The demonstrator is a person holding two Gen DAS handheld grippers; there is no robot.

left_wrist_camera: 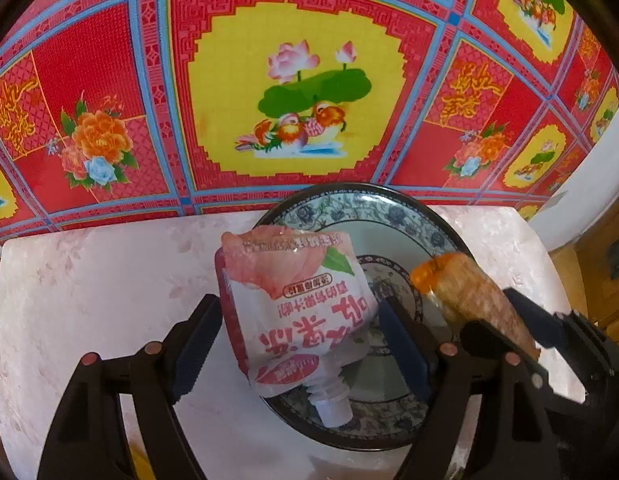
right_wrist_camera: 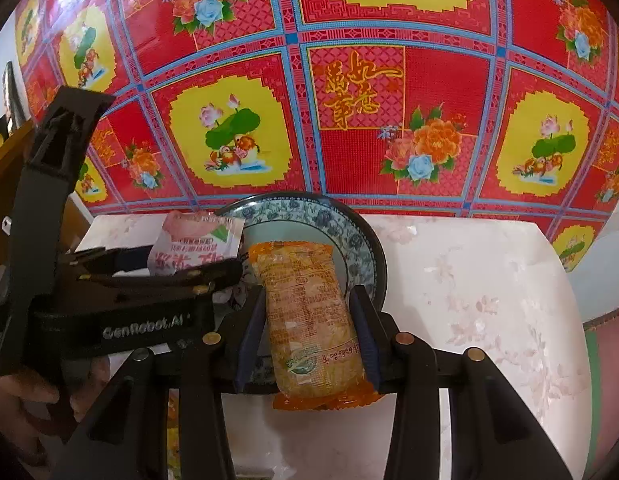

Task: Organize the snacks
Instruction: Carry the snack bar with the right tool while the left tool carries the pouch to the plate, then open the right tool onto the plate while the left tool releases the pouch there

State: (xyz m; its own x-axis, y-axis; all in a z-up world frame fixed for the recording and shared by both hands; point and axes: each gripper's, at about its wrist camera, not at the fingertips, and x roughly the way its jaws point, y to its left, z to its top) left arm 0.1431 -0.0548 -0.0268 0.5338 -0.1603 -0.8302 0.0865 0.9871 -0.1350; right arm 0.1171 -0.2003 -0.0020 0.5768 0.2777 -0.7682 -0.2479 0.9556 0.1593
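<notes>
The left gripper [left_wrist_camera: 299, 332] stands wide around a glossy pink-and-white spouted jelly pouch [left_wrist_camera: 297, 312] over the round blue-patterned ceramic plate [left_wrist_camera: 405, 216]. The right gripper [right_wrist_camera: 307, 328] clamps a crinkly orange plastic snack packet [right_wrist_camera: 309, 320] above the plate's rim.

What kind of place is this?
Probably a home, perhaps a dining corner: a blue-and-white patterned ceramic plate on a pale floral-covered table, against a red-and-yellow cloth printed with lotus and ducks.
</notes>
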